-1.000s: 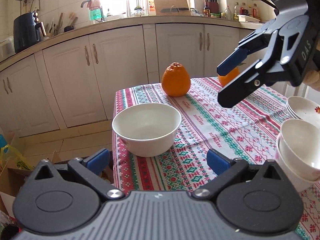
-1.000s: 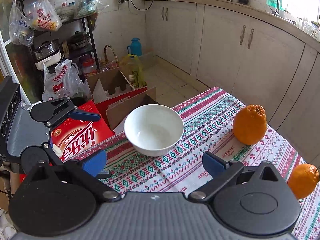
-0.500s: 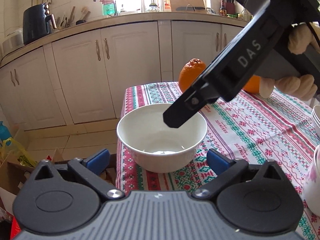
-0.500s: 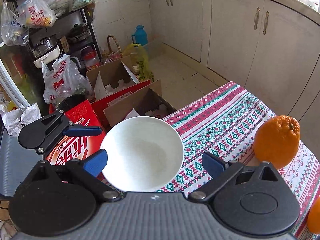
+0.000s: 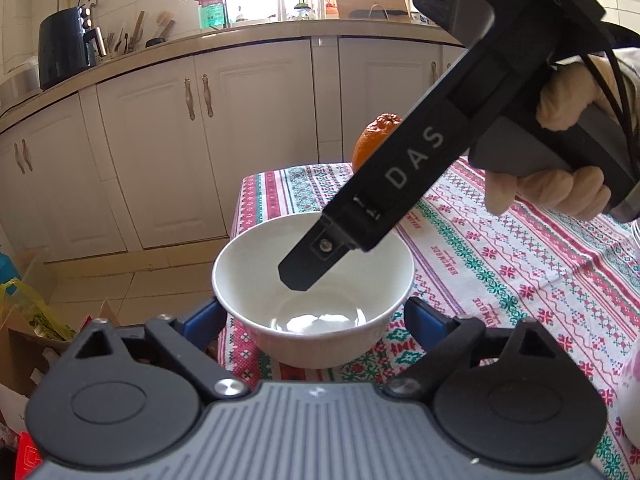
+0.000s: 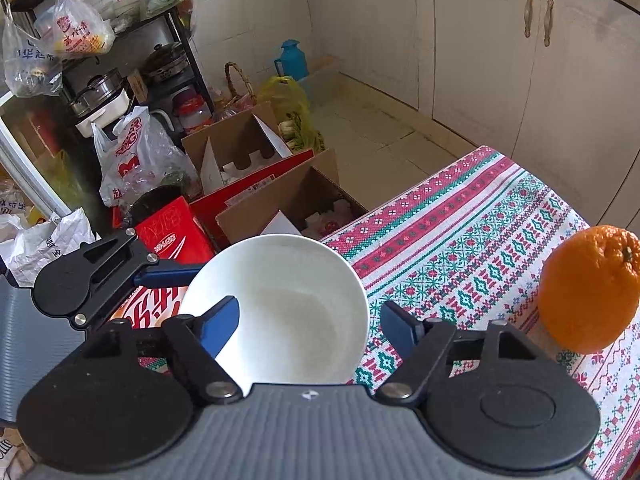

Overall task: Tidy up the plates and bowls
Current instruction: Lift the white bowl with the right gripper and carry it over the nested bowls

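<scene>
The cream cupboards fill the upper left of my left wrist view, with a dark air fryer on the worktop above them at far left. In my right wrist view the upper left is crowded floor clutter: a shelf rack hung with plastic bags, open cardboard boxes and a red carton just beyond the table edge.

The counter, under a red, green and white patterned cloth, runs from lower centre to the right in both views. The white bowl sits at its corner, lower centre of each frame, close to the edge with the boxes below.

My right gripper comes down from the upper right of the left view, my right hand wrapped round its handle; its black body hides most of an orange behind it. Its jaws are closing: one blue pad sits inside the bowl, the other outside the rim on the cloth, the bowl's wall between them. I cannot tell whether the pads press on it.

My left gripper is low in the left view, its jaws closing too, one blue pad on either side of the bowl, just beside its outer wall; contact is unclear.

In the right view the orange stands at the right edge on the cloth, well apart from the bowl.
</scene>
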{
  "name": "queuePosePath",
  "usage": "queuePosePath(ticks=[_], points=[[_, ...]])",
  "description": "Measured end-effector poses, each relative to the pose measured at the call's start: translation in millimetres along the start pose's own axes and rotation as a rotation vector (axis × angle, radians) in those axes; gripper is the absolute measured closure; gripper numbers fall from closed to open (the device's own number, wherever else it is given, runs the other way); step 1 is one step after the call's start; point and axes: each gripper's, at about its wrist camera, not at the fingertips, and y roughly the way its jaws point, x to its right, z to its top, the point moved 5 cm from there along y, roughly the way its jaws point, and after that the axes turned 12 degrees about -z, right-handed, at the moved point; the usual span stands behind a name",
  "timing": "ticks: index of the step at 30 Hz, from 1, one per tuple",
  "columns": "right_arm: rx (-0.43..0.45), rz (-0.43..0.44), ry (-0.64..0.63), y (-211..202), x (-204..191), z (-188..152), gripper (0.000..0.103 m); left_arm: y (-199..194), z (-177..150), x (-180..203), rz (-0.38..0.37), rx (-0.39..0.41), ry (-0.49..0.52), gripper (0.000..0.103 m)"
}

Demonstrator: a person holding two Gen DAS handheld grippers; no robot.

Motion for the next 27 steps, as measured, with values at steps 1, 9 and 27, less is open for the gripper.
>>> queuePosePath(ticks=[1,9,27], points=[[0.0,0.003,0.001,0,0,0,0.025,0,0,0,0.0,0.001,-0.002,0.01],[0.002,0.024,0.02,0,0,-1,0.032,0,0,-1,-0.006,0.002,-0.016,0.011],[0.051,0.083,0.08,-43,-6,-11,0.032,-34,9,18,-0.025,-0.001,-0.016,0.011]])
